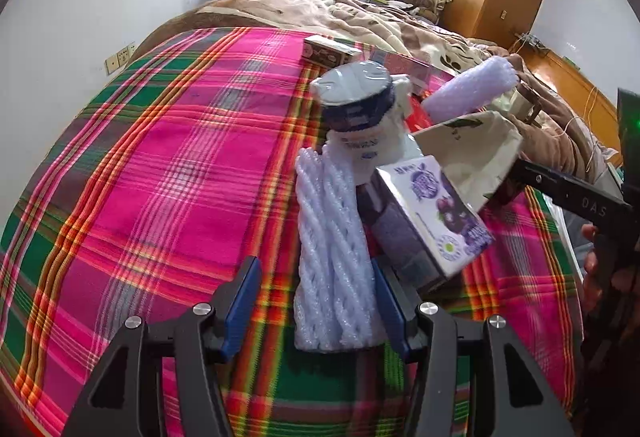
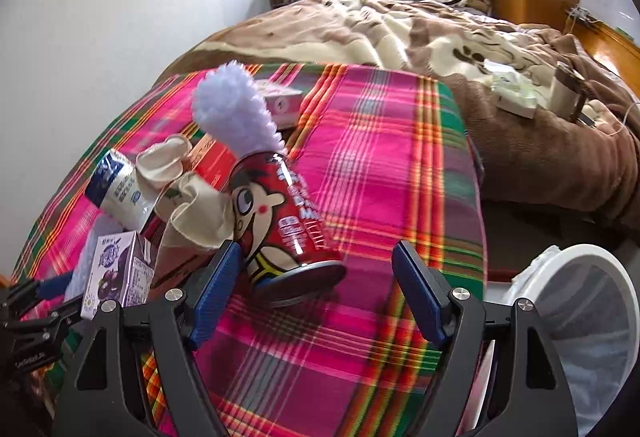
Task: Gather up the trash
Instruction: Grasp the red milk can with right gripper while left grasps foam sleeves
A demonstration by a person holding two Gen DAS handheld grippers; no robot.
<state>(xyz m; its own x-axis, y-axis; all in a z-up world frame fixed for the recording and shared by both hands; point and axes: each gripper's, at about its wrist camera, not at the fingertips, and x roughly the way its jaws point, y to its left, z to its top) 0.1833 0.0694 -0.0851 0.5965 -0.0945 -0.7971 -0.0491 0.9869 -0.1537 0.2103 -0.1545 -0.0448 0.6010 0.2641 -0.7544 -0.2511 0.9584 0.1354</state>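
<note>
Presently, the left gripper [image 1: 316,311] is seen with fingers apart around a white foam net [image 1: 332,257], no grip evident. Right gripper [image 2: 316,301] fingers stand wide apart beside the red can [image 2: 280,217]. Trash is piled around that can on the plaid cloth [image 2: 380,165]; a white bin [image 2: 592,317] stands right of it.

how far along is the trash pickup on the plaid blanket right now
Done: nothing visibly; what shows of the lined white bin beside the bed looks empty. In hand: nothing is gripped. The left gripper is open around the white foam net; the right gripper is open by the red can. Left: the purple carton, the blue-capped bottle, the crumpled paper cup, the small boxes behind.
</note>
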